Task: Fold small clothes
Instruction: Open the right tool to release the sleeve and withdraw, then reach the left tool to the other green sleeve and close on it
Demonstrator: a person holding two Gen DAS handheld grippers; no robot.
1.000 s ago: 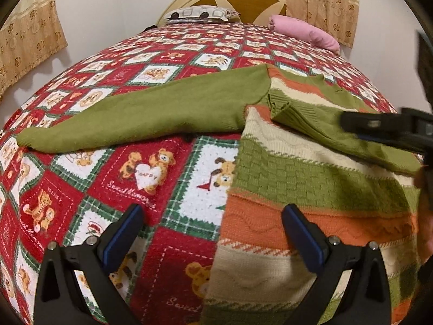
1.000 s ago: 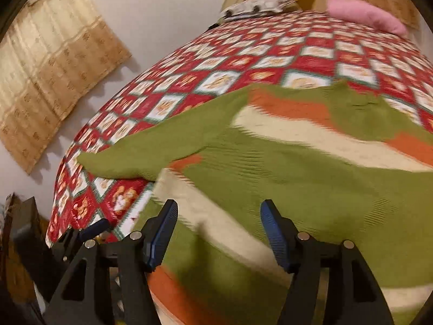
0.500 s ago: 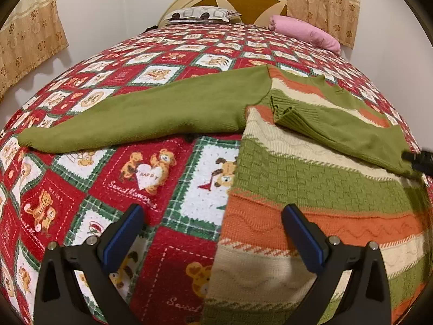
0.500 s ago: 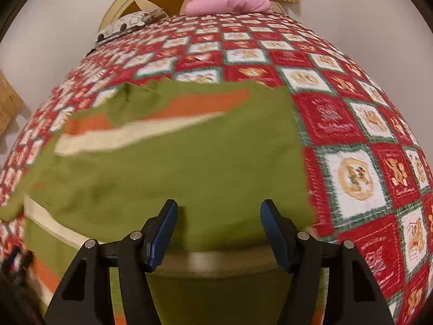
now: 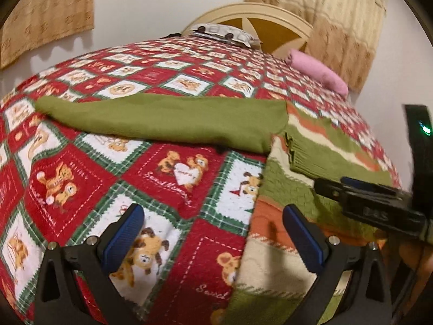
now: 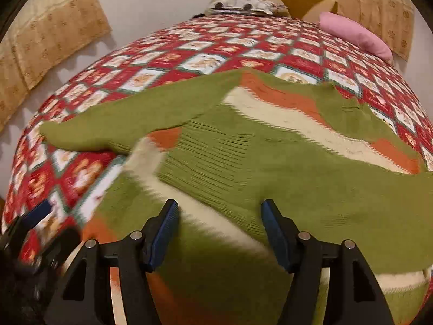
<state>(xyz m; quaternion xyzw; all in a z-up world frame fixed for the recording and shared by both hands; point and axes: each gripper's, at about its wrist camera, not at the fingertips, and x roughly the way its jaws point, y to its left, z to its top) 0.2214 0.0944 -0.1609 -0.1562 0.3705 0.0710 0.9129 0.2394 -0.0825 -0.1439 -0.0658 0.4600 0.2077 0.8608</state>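
Note:
A striped green, orange and cream knit sweater (image 5: 292,189) lies flat on the bed. Its left green sleeve (image 5: 167,119) stretches out to the left over the quilt. Its right sleeve (image 6: 270,173) is folded across the chest. My left gripper (image 5: 213,233) is open and empty, low over the quilt by the sweater's left edge. My right gripper (image 6: 219,230) is open and empty above the sweater's body, just short of the folded sleeve; it also shows in the left wrist view (image 5: 373,205) at the right.
The bed carries a red, white and green patchwork quilt (image 5: 81,178) with bear pictures. A pink pillow (image 5: 319,73) and a patterned pillow (image 5: 222,31) lie at the cream headboard (image 5: 257,19). Beige curtains (image 5: 46,10) hang on both sides.
My right gripper swung back left over the sweater and re-entered the left wrist view. My left gripper shifted and tilted a little, so the sweater sits further right in its view.

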